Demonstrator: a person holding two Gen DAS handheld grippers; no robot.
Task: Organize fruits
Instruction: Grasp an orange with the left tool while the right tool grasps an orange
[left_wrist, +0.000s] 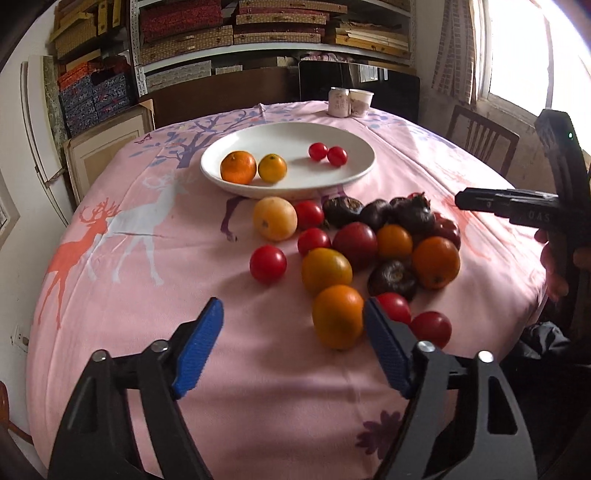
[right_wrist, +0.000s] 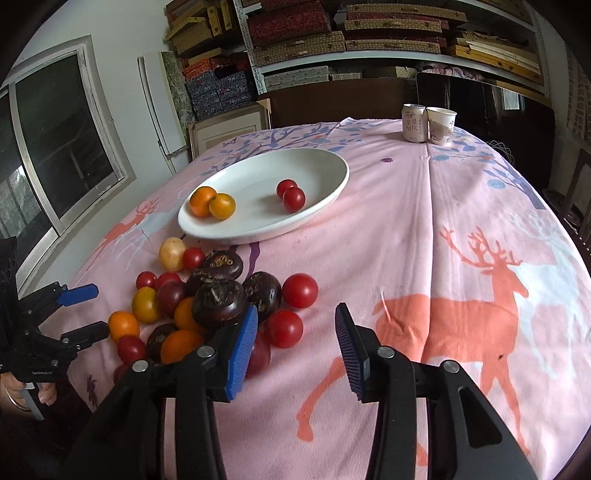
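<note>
A white plate (left_wrist: 354, 173) (right_wrist: 332, 162) holds two oranges (left_wrist: 238, 167) and two red cherry tomatoes (left_wrist: 327, 154). In front of it lies a pile of loose fruit (left_wrist: 369, 243) (right_wrist: 207, 295): oranges, red tomatoes, dark water chestnuts and a pale yellow fruit (left_wrist: 274, 218). My left gripper (left_wrist: 293, 325) is open and empty, its right finger beside an orange (left_wrist: 338, 316). My right gripper (right_wrist: 295, 332) is open and empty just right of the pile, near a red tomato (right_wrist: 283, 328). The right gripper also shows in the left wrist view (left_wrist: 506, 206).
A can (right_wrist: 413, 122) and a paper cup (right_wrist: 441, 124) stand at the table's far edge. The pink deer-print tablecloth (right_wrist: 461, 258) covers the round table. Shelves of boxes (left_wrist: 236, 33) stand behind; a wooden chair (left_wrist: 480, 136) is at the right.
</note>
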